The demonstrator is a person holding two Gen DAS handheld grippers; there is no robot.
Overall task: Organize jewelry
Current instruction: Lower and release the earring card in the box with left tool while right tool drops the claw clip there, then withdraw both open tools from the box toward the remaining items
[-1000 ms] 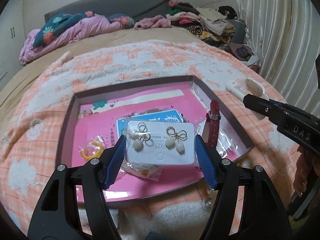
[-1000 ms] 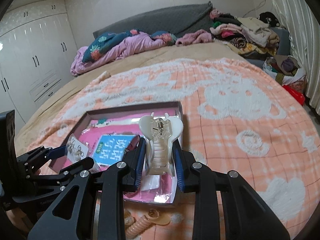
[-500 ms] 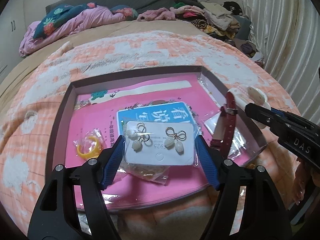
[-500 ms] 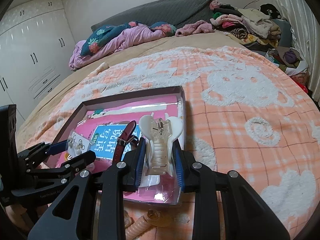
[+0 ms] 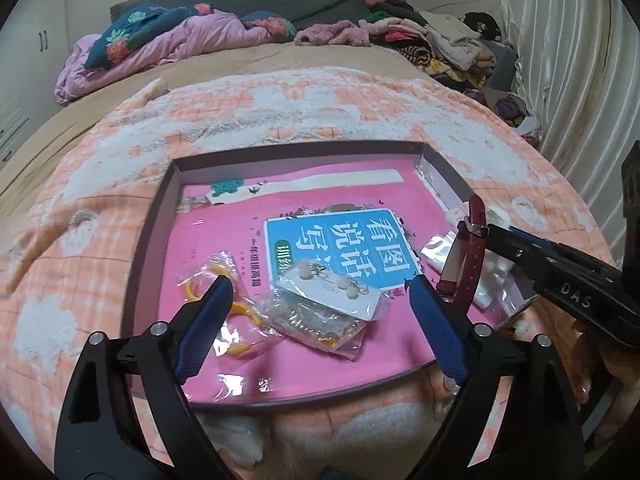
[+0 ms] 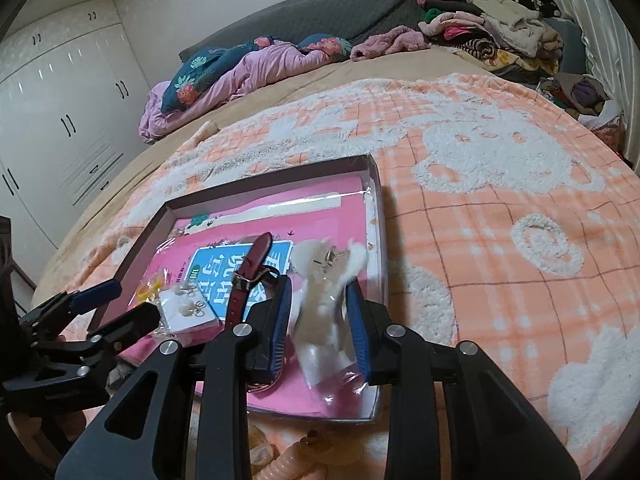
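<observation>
A shallow box (image 5: 152,240) lined with a pink booklet lies on the bed. My left gripper (image 5: 320,308) is open above it; the white earring card (image 5: 332,290) lies loose on a plastic bag of jewelry below it. A yellow ring in a bag (image 5: 196,292) lies to the left. A dark red watch strap (image 5: 472,256) leans at the box's right side. My right gripper (image 6: 320,320) has its jaws apart; the cream hair claw clip (image 6: 326,280), blurred, is between them in its clear bag, over the box's right edge (image 6: 378,216).
The box sits on an orange and white fleece blanket (image 6: 500,220). Spiral hair ties (image 6: 288,460) lie on the blanket in front of the box. Piled clothes (image 6: 500,28) and a purple quilt (image 6: 256,68) lie at the far end. White wardrobes (image 6: 60,120) stand left.
My left gripper opened and the earring card dropped onto the bag in the box. My right gripper's jaws spread and the claw clip is slipping down, blurred. Both grippers moved closer over the box.
</observation>
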